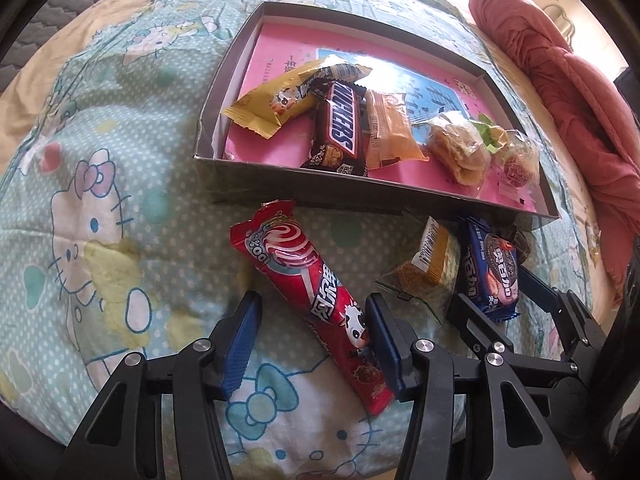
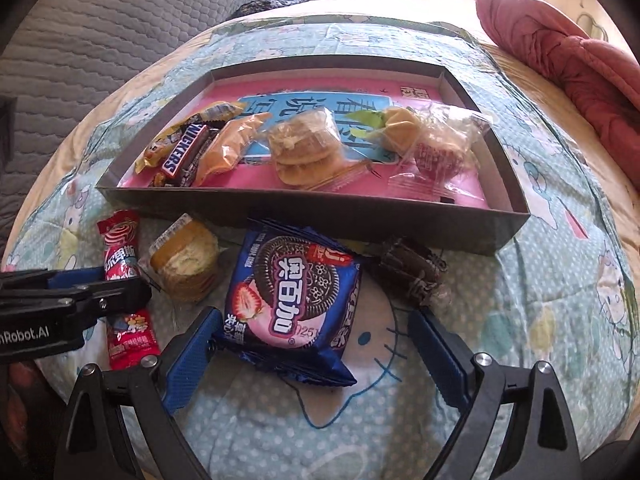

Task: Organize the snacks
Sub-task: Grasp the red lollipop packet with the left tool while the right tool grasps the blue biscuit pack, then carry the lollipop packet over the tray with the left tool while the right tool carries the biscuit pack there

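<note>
A grey shallow box (image 1: 304,196) (image 2: 280,210) with a pink floor holds a yellow packet (image 1: 280,98), a Snickers bar (image 1: 340,128) (image 2: 184,154), an orange cake pack (image 1: 390,132) and clear-wrapped pastries (image 2: 304,148). In front of it on the bed lie a long red candy pack (image 1: 316,300) (image 2: 120,256), a wrapped sponge cake (image 1: 428,264) (image 2: 186,258), a blue Oreo pack (image 1: 494,268) (image 2: 292,304) and a dark wrapped snack (image 2: 412,270). My left gripper (image 1: 314,330) is open astride the red pack. My right gripper (image 2: 316,354) is open around the Oreo pack.
Everything rests on a Hello Kitty bedspread (image 1: 100,208) (image 2: 560,280). A red blanket (image 1: 560,92) (image 2: 568,56) is bunched at the right. A grey quilted cover (image 2: 100,32) lies at the far left.
</note>
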Demonstrator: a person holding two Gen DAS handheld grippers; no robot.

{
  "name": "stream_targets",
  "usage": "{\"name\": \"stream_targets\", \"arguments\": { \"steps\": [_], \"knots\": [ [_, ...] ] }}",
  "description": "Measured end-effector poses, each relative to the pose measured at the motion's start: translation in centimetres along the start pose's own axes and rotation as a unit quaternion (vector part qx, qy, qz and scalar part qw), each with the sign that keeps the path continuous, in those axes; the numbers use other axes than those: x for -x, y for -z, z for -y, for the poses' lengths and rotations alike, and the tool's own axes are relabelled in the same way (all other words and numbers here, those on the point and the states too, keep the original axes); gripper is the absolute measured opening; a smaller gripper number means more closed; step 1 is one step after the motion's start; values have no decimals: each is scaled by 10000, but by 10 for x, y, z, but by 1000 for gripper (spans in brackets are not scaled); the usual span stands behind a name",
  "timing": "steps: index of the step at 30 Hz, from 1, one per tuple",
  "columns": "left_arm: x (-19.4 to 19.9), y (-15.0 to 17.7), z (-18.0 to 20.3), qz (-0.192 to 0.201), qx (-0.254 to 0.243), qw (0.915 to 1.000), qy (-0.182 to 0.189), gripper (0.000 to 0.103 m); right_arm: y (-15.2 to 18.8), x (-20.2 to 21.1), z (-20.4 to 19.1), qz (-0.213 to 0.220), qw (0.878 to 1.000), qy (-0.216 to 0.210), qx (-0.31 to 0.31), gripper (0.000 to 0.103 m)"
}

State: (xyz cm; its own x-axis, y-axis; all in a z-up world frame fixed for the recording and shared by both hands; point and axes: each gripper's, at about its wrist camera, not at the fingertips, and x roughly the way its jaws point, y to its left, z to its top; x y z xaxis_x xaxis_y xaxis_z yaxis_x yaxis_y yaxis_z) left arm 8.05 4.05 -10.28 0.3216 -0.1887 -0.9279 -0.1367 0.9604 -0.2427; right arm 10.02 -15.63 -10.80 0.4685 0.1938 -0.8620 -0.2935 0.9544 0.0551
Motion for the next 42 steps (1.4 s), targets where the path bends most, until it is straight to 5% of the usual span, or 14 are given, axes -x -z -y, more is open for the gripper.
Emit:
{"name": "stream_targets", "arguments": {
  "steps": [10, 20, 42],
  "knots": [
    [-8, -3, 5, 52, 4, 9998, -187, 54, 0, 6, 14, 76, 9993, -256, -254, 63],
    [-6, -6, -9, 65, 161, 9998, 9, 35, 4, 20, 7, 174, 9978, -636, -49, 62],
    [37, 6, -14, 308, 242, 9987, 322, 32, 11, 35, 10, 155, 9958, -891, 150, 62]
  ]
}}
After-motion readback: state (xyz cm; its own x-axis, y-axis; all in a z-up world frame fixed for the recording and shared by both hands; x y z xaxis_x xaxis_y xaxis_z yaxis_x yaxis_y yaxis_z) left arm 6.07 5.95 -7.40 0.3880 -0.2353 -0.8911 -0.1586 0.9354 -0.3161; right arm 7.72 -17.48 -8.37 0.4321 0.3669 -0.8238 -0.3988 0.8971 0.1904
